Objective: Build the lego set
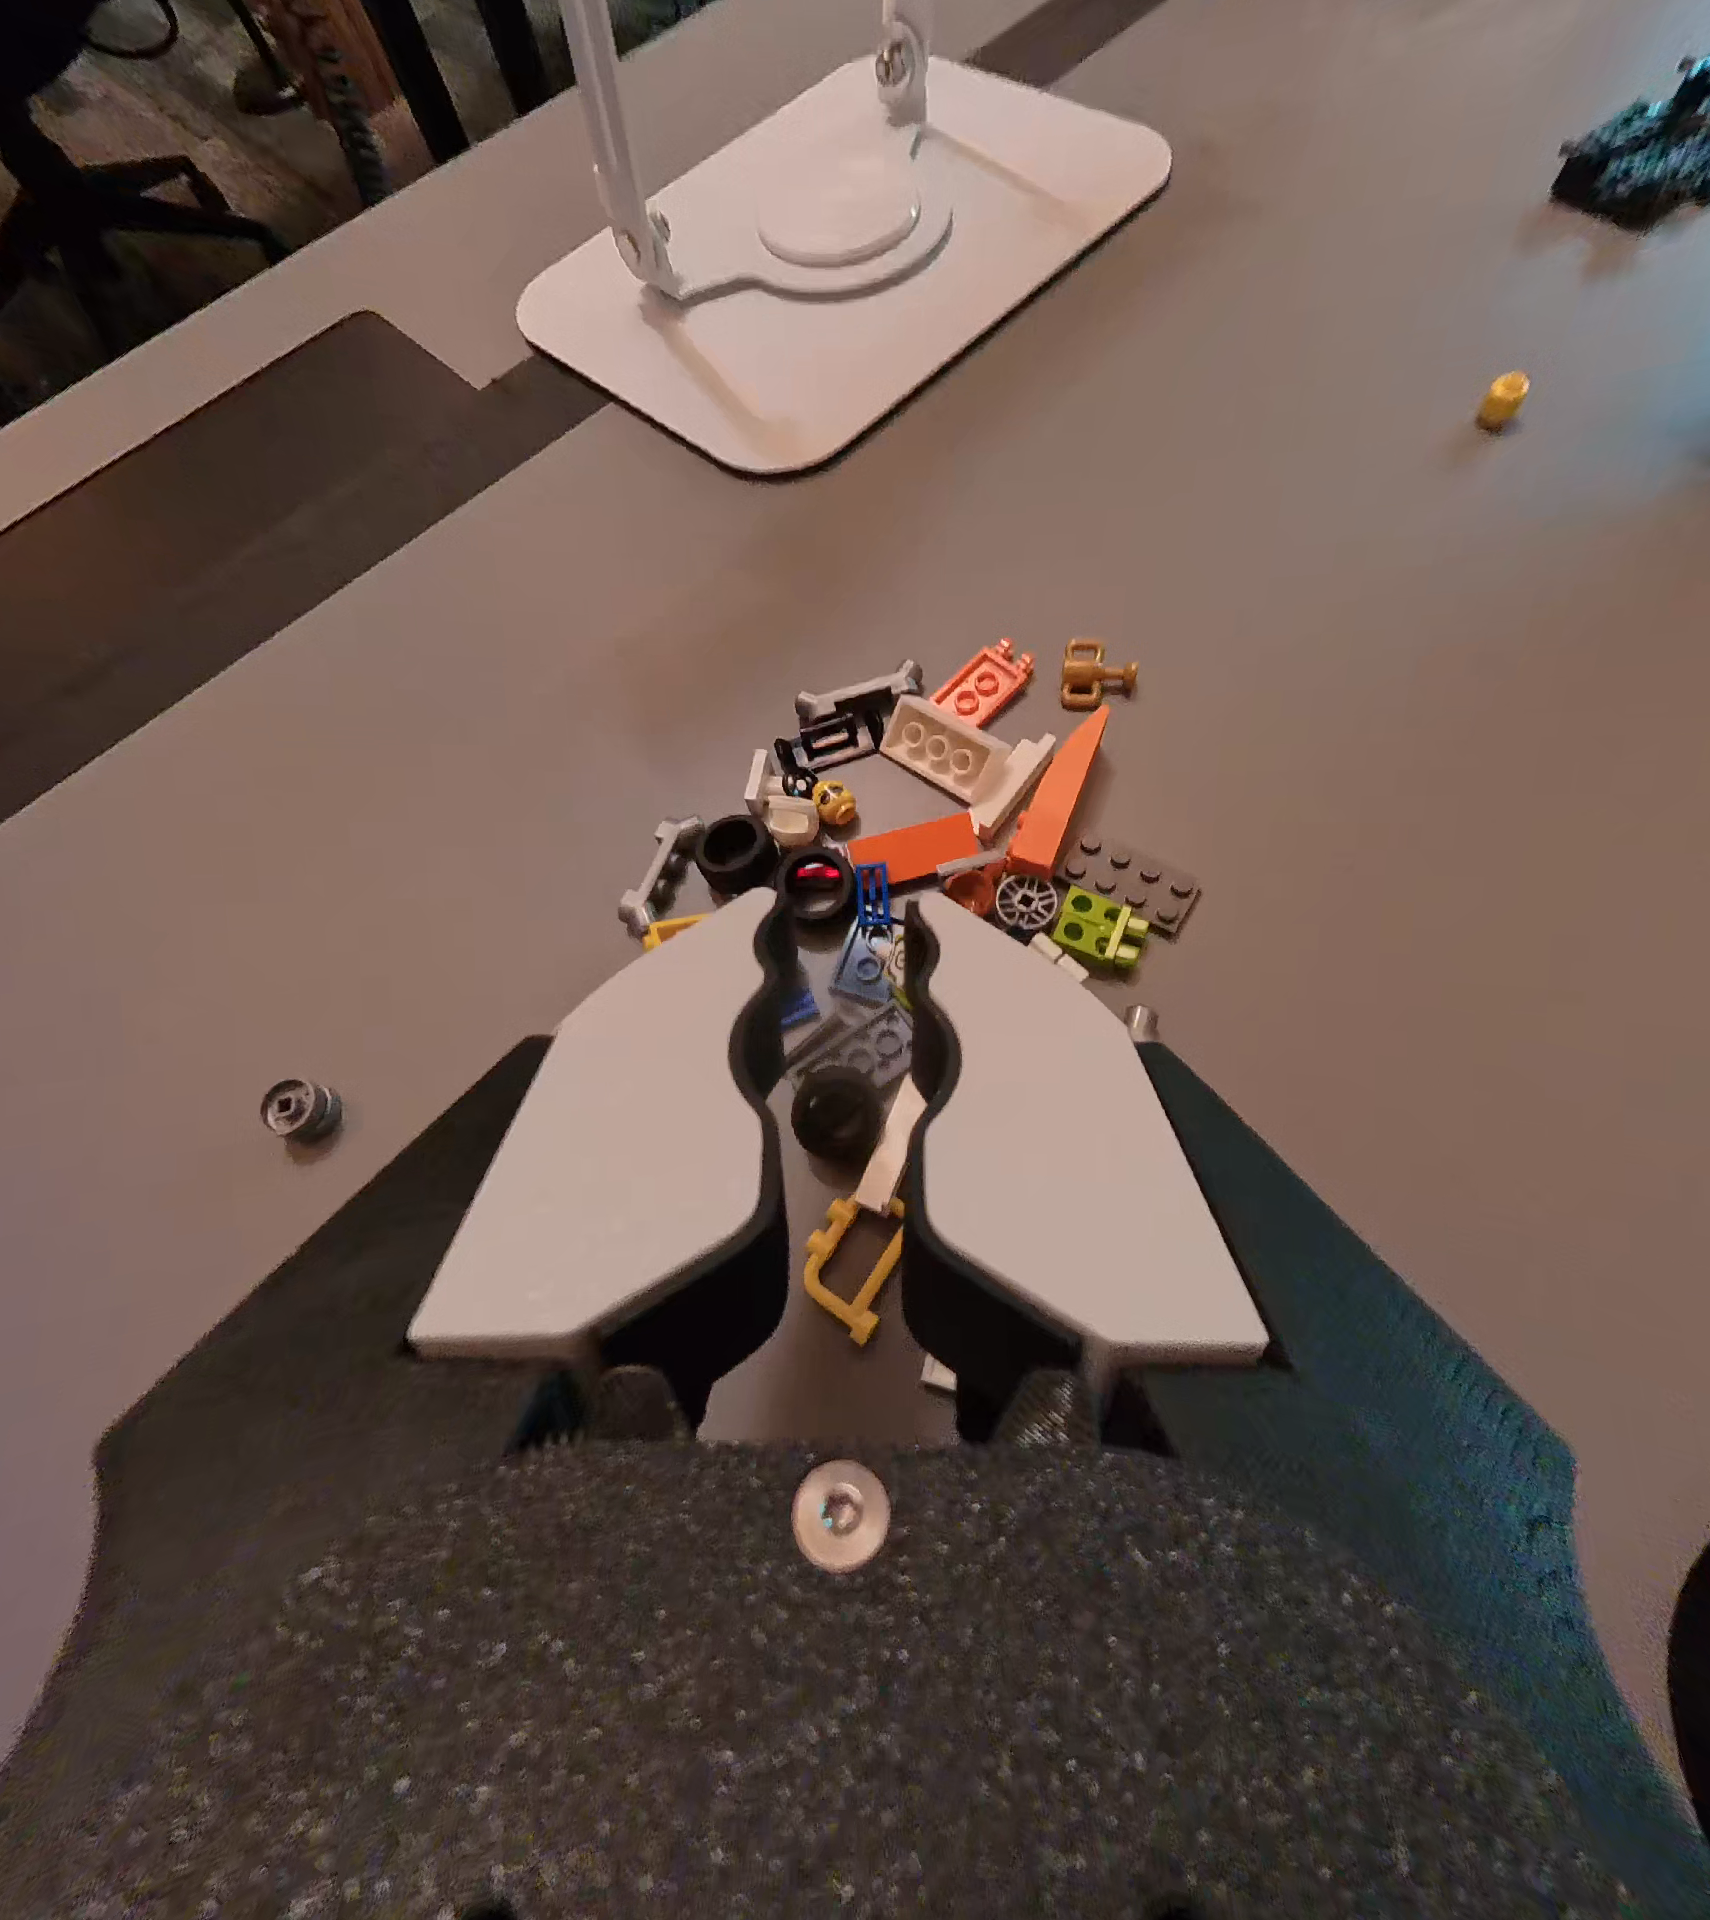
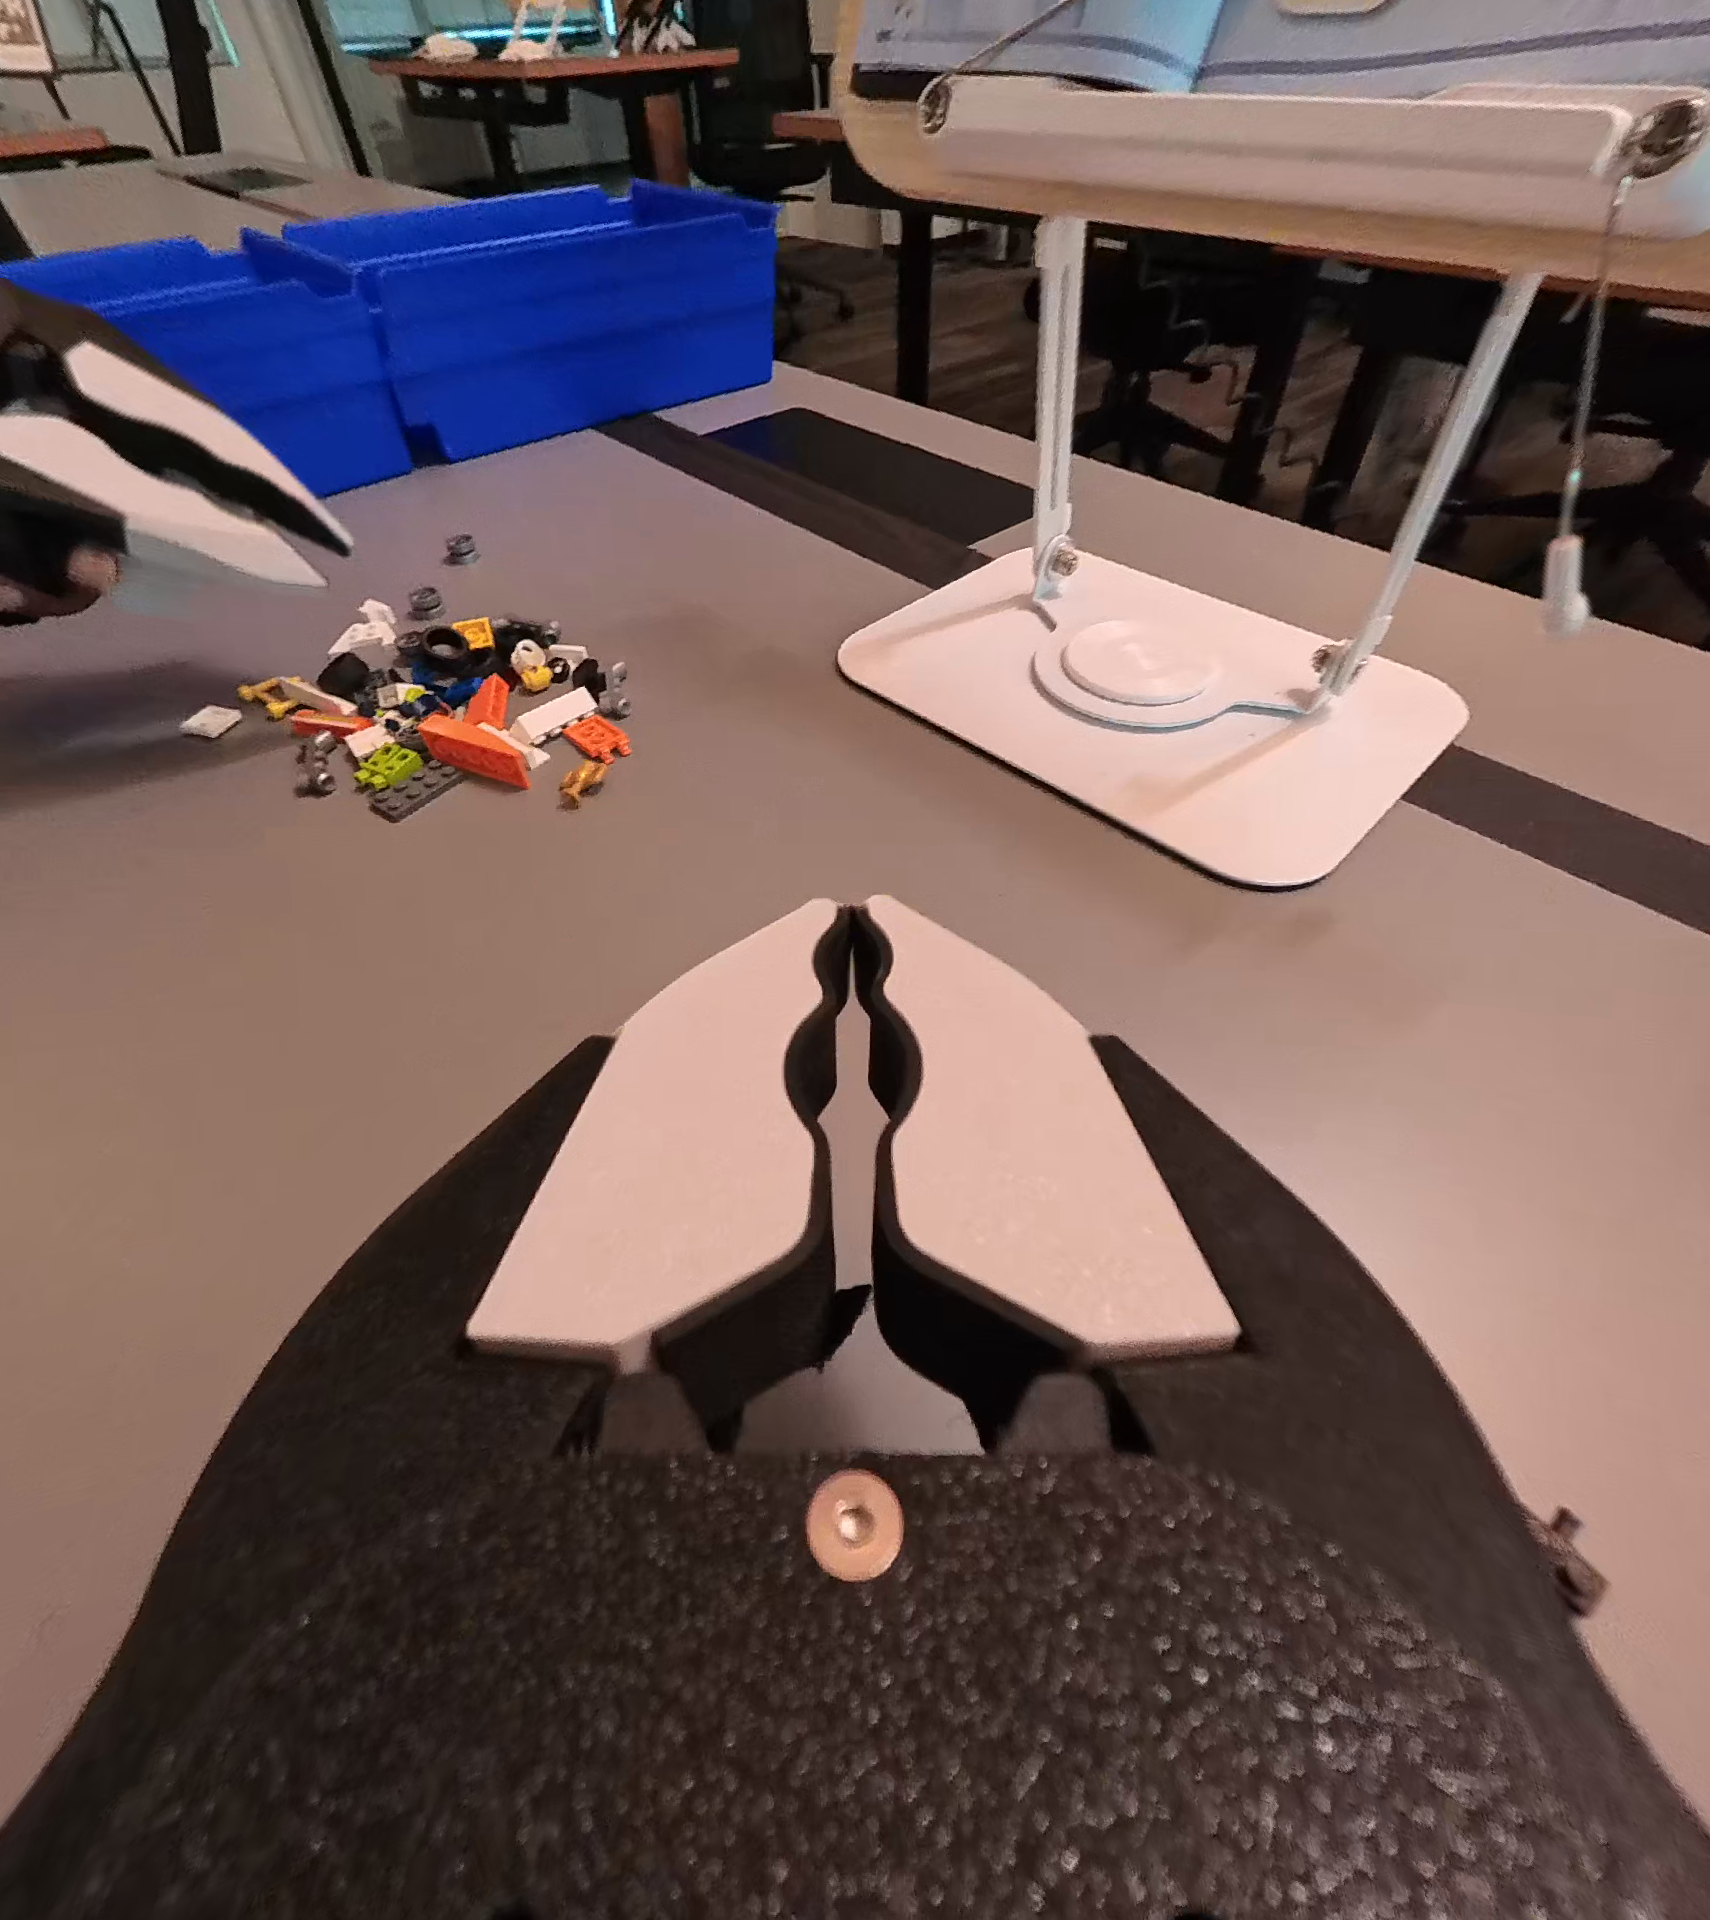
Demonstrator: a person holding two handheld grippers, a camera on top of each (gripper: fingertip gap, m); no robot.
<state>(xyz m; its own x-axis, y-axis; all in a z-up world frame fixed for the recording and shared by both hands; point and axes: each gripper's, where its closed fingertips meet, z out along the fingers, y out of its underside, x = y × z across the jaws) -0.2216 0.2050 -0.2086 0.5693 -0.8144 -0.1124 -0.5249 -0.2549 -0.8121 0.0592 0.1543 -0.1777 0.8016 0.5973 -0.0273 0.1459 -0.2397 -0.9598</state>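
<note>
Left gripper (image 1: pixel 840 914) jaws part-open, empty, over the lego pile (image 1: pixel 934 831) — right gripper (image 2: pixel 853 914) closed, empty, well apart.

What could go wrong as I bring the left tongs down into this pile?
The left tongs are open over a dense pile of lego pieces, so closing could catch several at once or pinch the wrong one. Round parts like the black tyre may roll off, as the grey wheel and yellow stud already lie apart. The right tongs sit shut and far off, unable to steady anything.
</note>
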